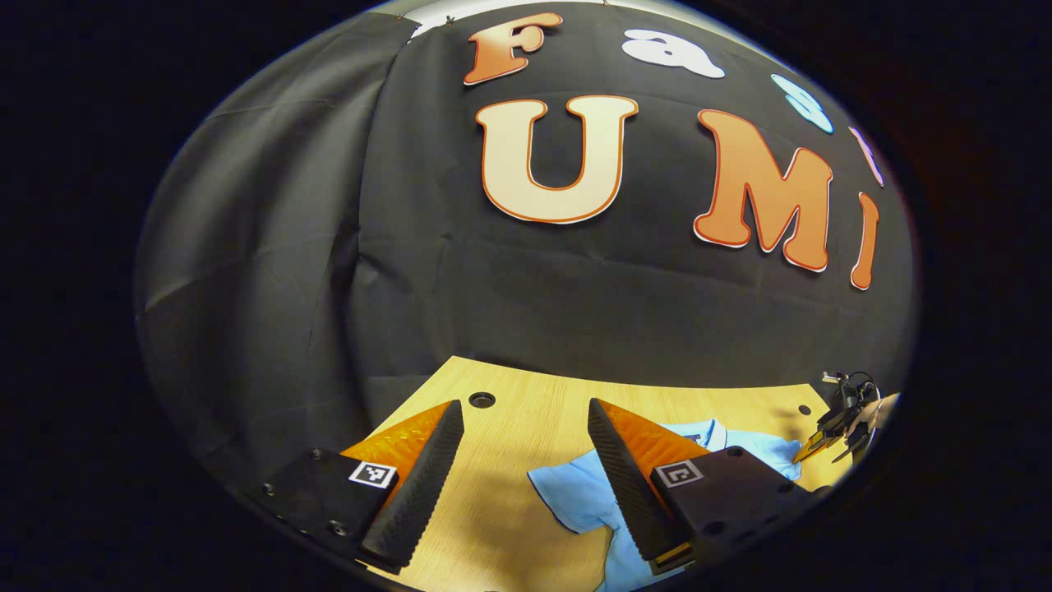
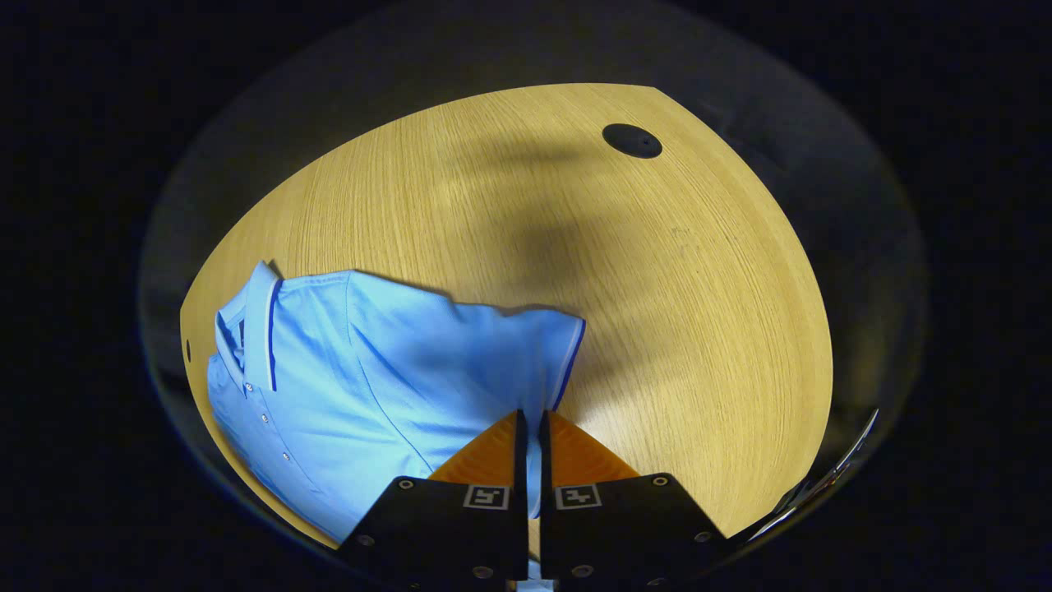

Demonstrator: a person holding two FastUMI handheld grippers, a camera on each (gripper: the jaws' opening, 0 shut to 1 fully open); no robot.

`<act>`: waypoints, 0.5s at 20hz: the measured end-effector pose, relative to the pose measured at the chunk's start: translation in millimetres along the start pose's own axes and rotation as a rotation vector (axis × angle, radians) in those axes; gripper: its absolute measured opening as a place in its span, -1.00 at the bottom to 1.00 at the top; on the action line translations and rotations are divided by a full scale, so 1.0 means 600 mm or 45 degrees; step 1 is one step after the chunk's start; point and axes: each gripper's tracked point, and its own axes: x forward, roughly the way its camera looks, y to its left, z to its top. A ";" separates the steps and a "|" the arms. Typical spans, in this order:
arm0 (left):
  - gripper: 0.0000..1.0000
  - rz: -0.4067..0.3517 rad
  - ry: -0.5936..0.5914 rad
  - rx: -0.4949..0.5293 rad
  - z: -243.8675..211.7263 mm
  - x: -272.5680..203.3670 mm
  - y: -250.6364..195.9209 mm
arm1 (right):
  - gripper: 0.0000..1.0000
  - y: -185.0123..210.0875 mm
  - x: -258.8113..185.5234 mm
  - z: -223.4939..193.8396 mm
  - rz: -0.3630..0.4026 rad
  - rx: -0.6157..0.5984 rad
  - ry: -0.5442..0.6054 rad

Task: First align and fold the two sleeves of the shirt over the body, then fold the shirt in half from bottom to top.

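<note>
A light blue polo shirt (image 2: pixel 370 370) lies on the wooden table (image 2: pixel 575 230), its collar (image 2: pixel 259 329) and button placket to the left in the right gripper view. My right gripper (image 2: pixel 530 421) is shut on the shirt's short sleeve (image 2: pixel 526 345) near its dark-trimmed cuff, with blue cloth showing between the fingers. In the left gripper view my left gripper (image 1: pixel 524 404) hangs open above the table, nothing between its fingers, with the shirt (image 1: pixel 575 493) just to its right. The right gripper (image 1: pixel 830 440) and the hand (image 1: pixel 883 407) holding it appear far off at the right edge.
The table (image 1: pixel 526 427) has round dark holes, one (image 1: pixel 482 400) near the far edge by the left gripper and one (image 2: pixel 631 140) beyond the sleeve. Black cloth walls the booth behind the table. Bare wood stretches past the sleeve.
</note>
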 end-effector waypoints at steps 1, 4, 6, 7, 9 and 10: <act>0.97 0.000 0.000 0.000 0.001 -0.001 0.001 | -0.92 0.002 -0.002 -0.001 0.003 -0.029 -0.015; 0.97 0.003 0.003 0.012 0.000 0.000 0.009 | -0.96 0.021 -0.013 -0.004 -0.011 -0.098 -0.059; 0.97 0.006 -0.003 0.013 0.004 -0.005 0.018 | -0.97 0.039 -0.030 -0.002 0.022 -0.097 -0.075; 0.97 0.005 -0.007 0.008 0.005 -0.007 0.022 | -0.96 0.044 -0.040 0.000 0.034 -0.094 -0.089; 0.97 -0.001 -0.007 -0.003 0.004 -0.011 0.028 | -0.96 0.048 -0.063 0.007 0.037 -0.115 -0.124; 0.97 -0.003 -0.008 -0.007 0.003 -0.011 0.031 | -0.96 0.052 -0.076 0.012 0.038 -0.125 -0.145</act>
